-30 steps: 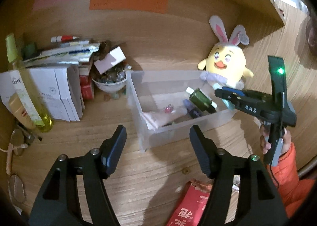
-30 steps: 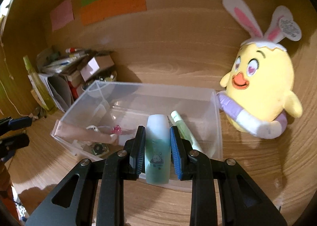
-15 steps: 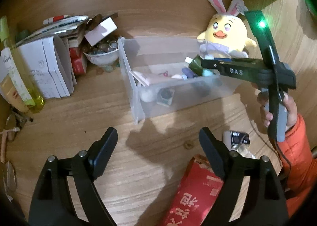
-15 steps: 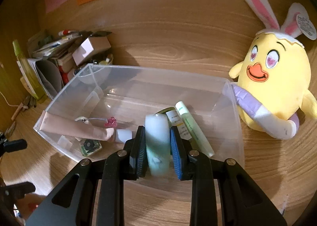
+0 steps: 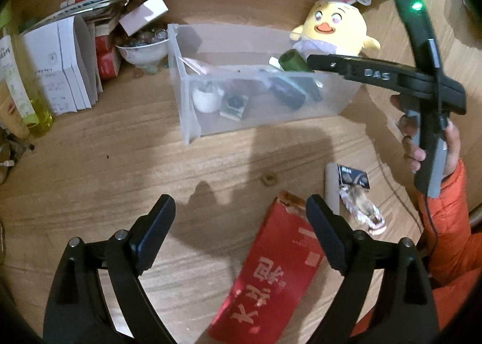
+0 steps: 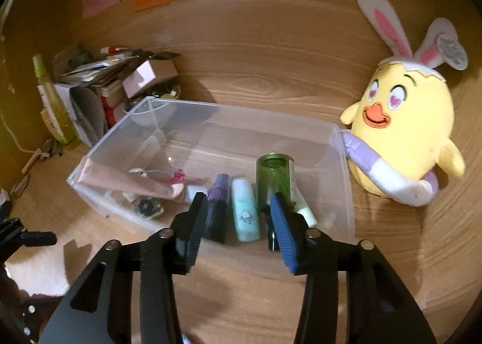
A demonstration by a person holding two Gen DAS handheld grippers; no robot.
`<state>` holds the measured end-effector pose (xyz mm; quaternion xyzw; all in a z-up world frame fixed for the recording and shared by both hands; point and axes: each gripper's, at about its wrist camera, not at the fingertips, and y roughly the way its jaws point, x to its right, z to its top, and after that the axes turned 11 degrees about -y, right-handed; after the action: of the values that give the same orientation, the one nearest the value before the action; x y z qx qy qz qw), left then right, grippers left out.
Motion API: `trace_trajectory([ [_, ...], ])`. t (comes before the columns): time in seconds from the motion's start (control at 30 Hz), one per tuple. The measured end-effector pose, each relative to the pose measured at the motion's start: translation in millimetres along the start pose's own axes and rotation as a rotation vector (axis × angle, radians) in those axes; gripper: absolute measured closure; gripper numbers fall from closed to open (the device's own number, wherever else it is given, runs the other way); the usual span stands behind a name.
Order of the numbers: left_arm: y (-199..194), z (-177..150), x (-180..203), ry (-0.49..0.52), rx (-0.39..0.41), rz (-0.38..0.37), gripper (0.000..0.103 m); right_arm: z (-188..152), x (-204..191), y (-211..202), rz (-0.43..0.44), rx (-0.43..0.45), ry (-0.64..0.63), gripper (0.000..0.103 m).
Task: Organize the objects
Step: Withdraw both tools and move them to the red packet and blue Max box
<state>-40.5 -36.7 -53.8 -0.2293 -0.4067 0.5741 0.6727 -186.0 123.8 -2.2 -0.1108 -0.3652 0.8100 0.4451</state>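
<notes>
A clear plastic bin [image 6: 340,163] [image 5: 186,121] stands on the wooden desk and holds several small things. A mint-green tube [image 6: 245,211] lies in it between a purple bottle [image 6: 218,205] and a green bottle [image 6: 272,181]. My right gripper [image 6: 238,223] is open and empty just above the bin's near wall, over the tube; it also shows in the left wrist view [image 5: 313,62]. My left gripper [image 5: 241,226] is open and empty above the desk, with a red packet [image 5: 271,277] under its right finger.
A yellow chick plush [image 6: 403,133] sits right of the bin. Papers, boxes, a bowl [image 5: 141,51] and a yellow-green bottle [image 5: 21,84] crowd the left. A small black card [image 5: 352,178] and a wrapper [image 5: 361,211] lie near the packet.
My right gripper opened and let the mint-green tube drop into the bin. My left gripper drew back from the bin toward the red packet and opened wider.
</notes>
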Motion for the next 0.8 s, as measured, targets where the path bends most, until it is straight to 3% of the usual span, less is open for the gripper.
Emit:
trace_trajectory([
  [0.13, 4.1, -10.6, 3.3, 0.009, -0.032, 0.000, 0.014, -16.7, -2.6, -23.8, -0.012, 0.024, -0.003, 0.041],
  [0.4, 2.4, -20.4, 8.0, 0.007, -0.057, -0.003, 0.014, -52.2, -9.2, -45.2, 0.006, -0.004, -0.006, 0.041],
  [0.8, 2.3, -34.2, 23.3, 0.030, -0.077, -0.014, 0.013, -111.7, -16.4, -39.2, 0.023, -0.141, -0.009, 0.041],
])
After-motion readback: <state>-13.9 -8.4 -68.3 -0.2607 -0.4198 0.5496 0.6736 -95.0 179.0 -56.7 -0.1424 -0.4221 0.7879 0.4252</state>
